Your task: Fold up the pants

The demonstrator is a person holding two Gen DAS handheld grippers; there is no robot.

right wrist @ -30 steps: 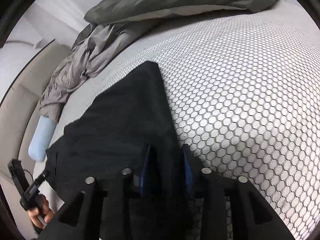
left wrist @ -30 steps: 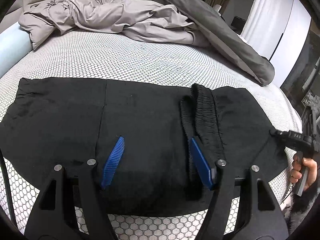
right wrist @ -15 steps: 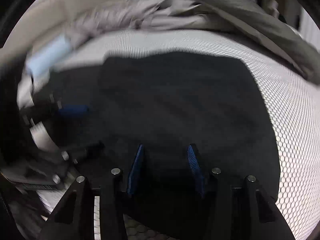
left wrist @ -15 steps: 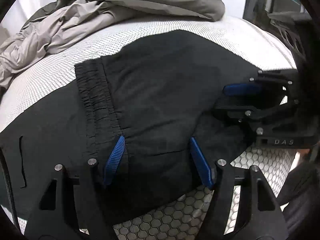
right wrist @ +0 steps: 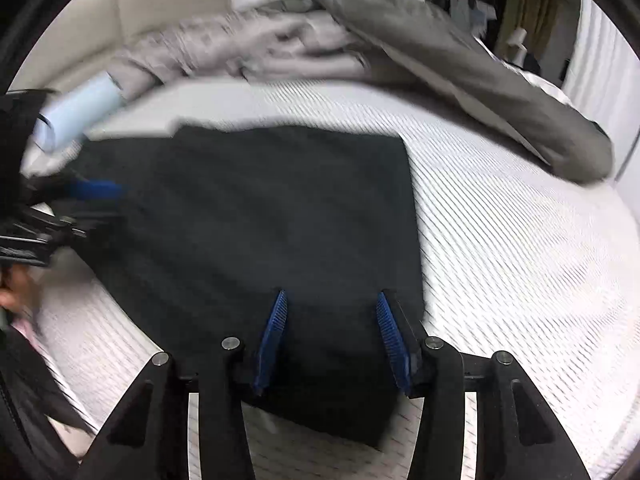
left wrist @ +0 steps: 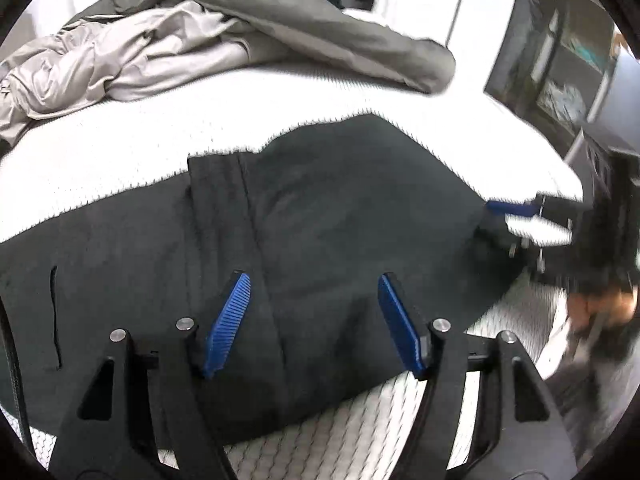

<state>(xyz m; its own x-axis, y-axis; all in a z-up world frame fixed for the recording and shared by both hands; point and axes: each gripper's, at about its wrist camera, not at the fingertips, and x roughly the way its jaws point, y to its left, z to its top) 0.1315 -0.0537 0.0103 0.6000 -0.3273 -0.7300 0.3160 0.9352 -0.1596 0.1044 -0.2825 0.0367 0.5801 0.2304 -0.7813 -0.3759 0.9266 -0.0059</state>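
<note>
Right gripper [right wrist: 330, 334] is opening, releasing the pants [right wrist: 280, 220] folded over beside the left gripper [left wrist: 314, 320], which is staying open: this fold laid.

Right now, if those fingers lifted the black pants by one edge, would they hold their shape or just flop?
Probably flop. The black pants lie limp and flat on the bed, following its curve, with soft creases near the gathered waistband. The folded layers look thin, so likely light for their size. Pushed, they would probably bunch and wrinkle rather than slide as one piece.
</note>
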